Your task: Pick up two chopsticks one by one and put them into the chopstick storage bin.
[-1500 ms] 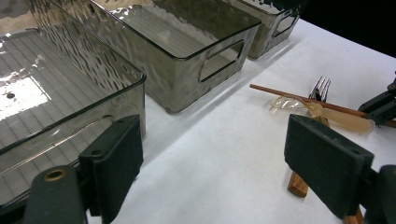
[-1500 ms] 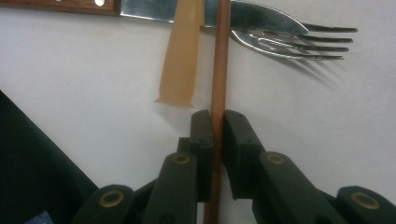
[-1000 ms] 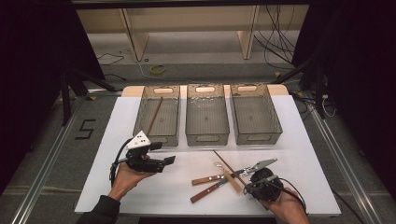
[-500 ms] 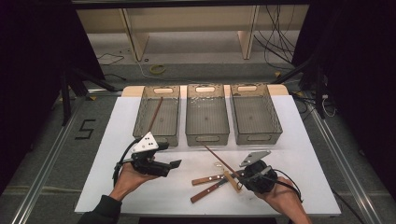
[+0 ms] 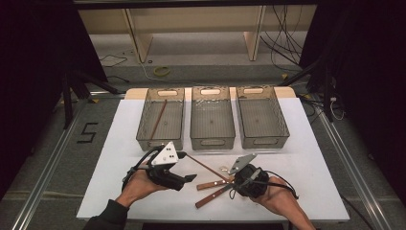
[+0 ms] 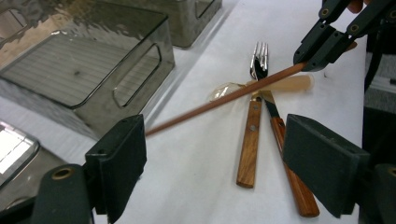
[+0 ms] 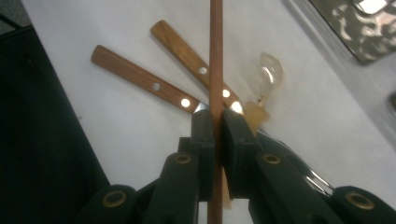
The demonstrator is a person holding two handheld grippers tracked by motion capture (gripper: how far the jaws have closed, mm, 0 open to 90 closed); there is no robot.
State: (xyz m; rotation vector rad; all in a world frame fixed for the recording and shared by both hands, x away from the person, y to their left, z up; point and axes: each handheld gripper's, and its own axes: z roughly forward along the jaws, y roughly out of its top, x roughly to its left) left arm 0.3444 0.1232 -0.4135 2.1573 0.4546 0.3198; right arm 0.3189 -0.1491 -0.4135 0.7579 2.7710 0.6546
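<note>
My right gripper (image 7: 217, 122) is shut on a thin brown chopstick (image 7: 215, 56), which stands up between its pads. In the high view this gripper (image 5: 234, 182) holds the chopstick (image 5: 203, 166) slanting up and left over the white table (image 5: 311, 158). Under it lie a wooden-handled fork (image 6: 250, 140), a wooden-handled knife (image 6: 289, 179) and a clear spoon (image 6: 224, 91) with a beige handle. My left gripper (image 6: 219, 158) is open, its pads wide apart, and the chopstick's free end reaches toward its left pad. In the high view the left gripper (image 5: 187, 179) sits left of the cutlery.
Three smoky clear bins stand in a row at the back: the left bin (image 5: 143, 139) holds another chopstick (image 5: 158, 120), while the middle bin (image 5: 212, 141) and right bin (image 5: 263, 141) look bare. The table's front edge runs just below both hands.
The right gripper has moved left and up with the chopstick, lifting it off the cutlery. The left gripper has moved right toward the chopstick's free end.
</note>
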